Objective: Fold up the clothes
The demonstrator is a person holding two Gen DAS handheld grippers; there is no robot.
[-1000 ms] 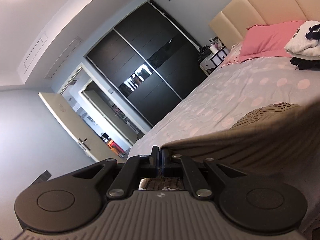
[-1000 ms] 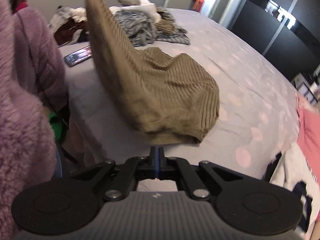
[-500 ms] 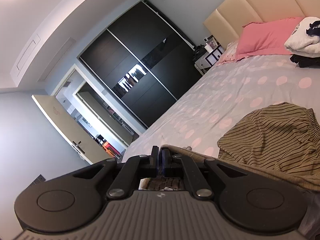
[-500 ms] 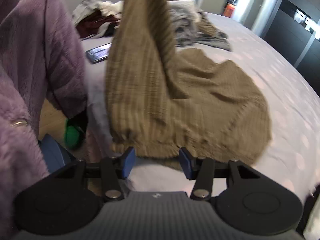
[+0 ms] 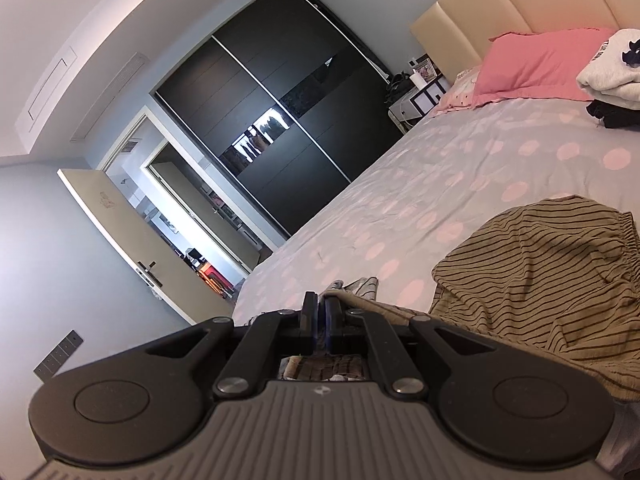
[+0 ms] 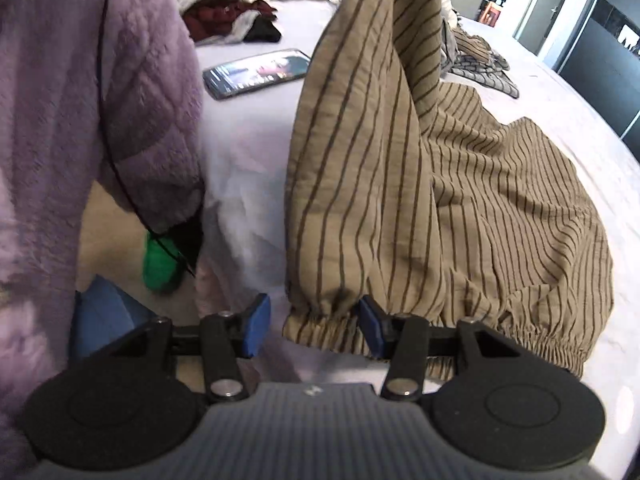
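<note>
Olive striped trousers (image 6: 500,184) lie partly spread on the bed, and one leg hangs from above down to an elastic cuff (image 6: 320,324). My right gripper (image 6: 314,326) is open, its blue pads on either side of that cuff. My left gripper (image 5: 320,320) is shut on an edge of the same trousers (image 5: 540,280), whose cloth runs off to the right over the bed.
A phone (image 6: 256,72) lies on the grey dotted bedspread (image 5: 460,168) beside a heap of unfolded clothes (image 6: 236,12). Folded clothes (image 5: 612,68) and a pink pillow (image 5: 536,64) sit near the headboard. The person's purple sleeve (image 6: 88,120) is at the left. A dark wardrobe (image 5: 280,120) stands beyond the bed.
My right gripper has opened and let go of the trousers, then moved down to the hanging cuff. The trousers have dropped and spread onto the bed. My left gripper stays shut on them.
</note>
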